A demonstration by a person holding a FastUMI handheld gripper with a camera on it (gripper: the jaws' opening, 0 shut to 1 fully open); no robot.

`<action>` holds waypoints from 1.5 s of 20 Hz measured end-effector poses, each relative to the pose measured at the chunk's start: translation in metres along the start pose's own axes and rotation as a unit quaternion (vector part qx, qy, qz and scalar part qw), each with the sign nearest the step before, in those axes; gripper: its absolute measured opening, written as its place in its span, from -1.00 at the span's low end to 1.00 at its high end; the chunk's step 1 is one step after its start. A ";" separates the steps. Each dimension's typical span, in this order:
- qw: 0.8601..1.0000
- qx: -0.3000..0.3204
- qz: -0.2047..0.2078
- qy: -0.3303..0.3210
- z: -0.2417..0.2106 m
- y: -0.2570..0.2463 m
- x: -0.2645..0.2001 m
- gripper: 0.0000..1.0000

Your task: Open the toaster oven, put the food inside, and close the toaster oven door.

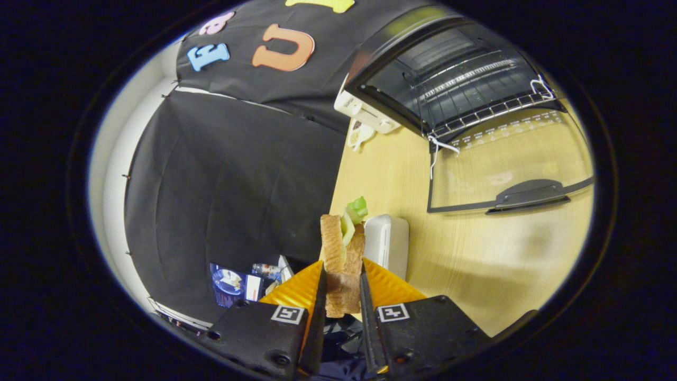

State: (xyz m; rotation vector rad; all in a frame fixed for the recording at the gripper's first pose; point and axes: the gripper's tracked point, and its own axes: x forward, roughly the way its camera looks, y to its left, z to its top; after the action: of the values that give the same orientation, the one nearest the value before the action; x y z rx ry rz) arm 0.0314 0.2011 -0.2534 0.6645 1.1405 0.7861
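At the bottom centre of the frame the tool point(342, 288) is gripping a sandwich point(341, 254), its two fingers closed narrowly with one pressing on each side of the bread, so the food is standing on edge between them and reaching out ahead of the tips. Green lettuce point(357, 209) is poking out of the sandwich's far end. Just beyond the fingers and slightly to the right, a small white box point(389, 246) is lying on the pale wooden tabletop point(476, 264), close beside the sandwich; whether the two are touching cannot be told. To the lower left of the tool, past the tabletop's edge, some printed packages point(235, 286) are sitting low against the black cloth wall point(227, 174). Farther along the tabletop, toward the right of the frame, the toaster oven door point(508, 169) is lying fully open and flat, its glass pane letting the wood show through and its dark handle point(529, 196) facing the tool. Beyond the door, in the upper right of the frame, the toaster oven point(449, 74) is standing with its cavity exposed; a wire rack point(492, 108) is sitting inside, and no food is resting on it. A white control panel point(359, 108) is showing on the oven's left side, with a small pale tag-like object point(359, 135) lying on the tabletop just in front of it.
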 end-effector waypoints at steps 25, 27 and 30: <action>0.850 0.200 -0.068 -0.483 0.171 -0.134 -0.093 -0.26; 0.849 0.199 -0.078 -0.484 0.175 -0.133 -0.090 -0.26; 0.859 0.180 -0.102 -0.469 0.181 -0.132 -0.083 -0.25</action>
State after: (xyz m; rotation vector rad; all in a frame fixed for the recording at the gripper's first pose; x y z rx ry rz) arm 0.2128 0.0463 -0.2627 1.0599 0.4228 -0.0044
